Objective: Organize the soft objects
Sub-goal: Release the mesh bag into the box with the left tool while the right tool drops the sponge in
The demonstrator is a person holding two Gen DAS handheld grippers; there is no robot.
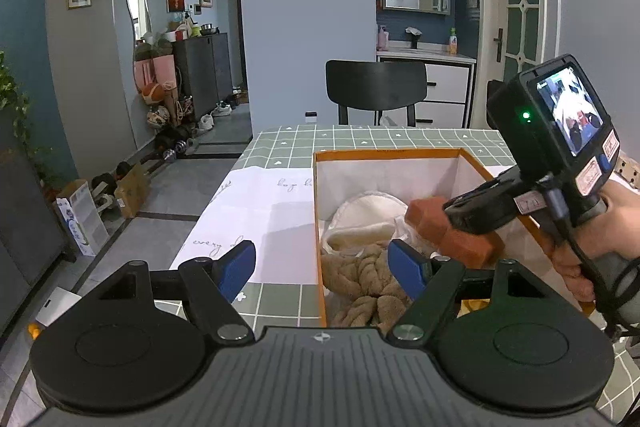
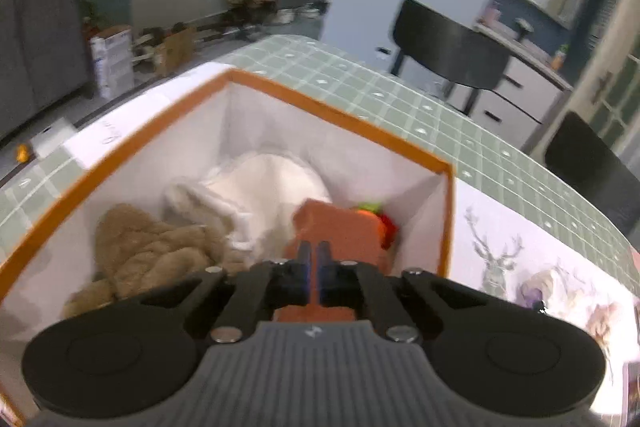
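Observation:
An orange-rimmed box [image 1: 384, 154] with white walls stands on the table; it also shows in the right wrist view [image 2: 336, 117]. Inside lie a brown knotted plush [image 1: 368, 283], also seen in the right wrist view [image 2: 148, 251], a white fluffy item [image 1: 372, 211] [image 2: 260, 195] and a small red-and-green toy [image 2: 384, 223]. My right gripper [image 2: 314, 259] is shut on an orange-brown soft block [image 2: 340, 227] and holds it over the box's inside. The left wrist view shows that block [image 1: 460, 239] above the box. My left gripper [image 1: 324, 267] is open and empty at the box's near left edge.
The table has a green checked cloth [image 1: 360, 139] with white printed sheets [image 1: 256, 203] [image 2: 520, 259]. A black chair [image 1: 376, 87] stands behind the table, another chair [image 2: 592, 167] to the right. Boxes, shoes and clutter line the floor at left [image 1: 120, 195].

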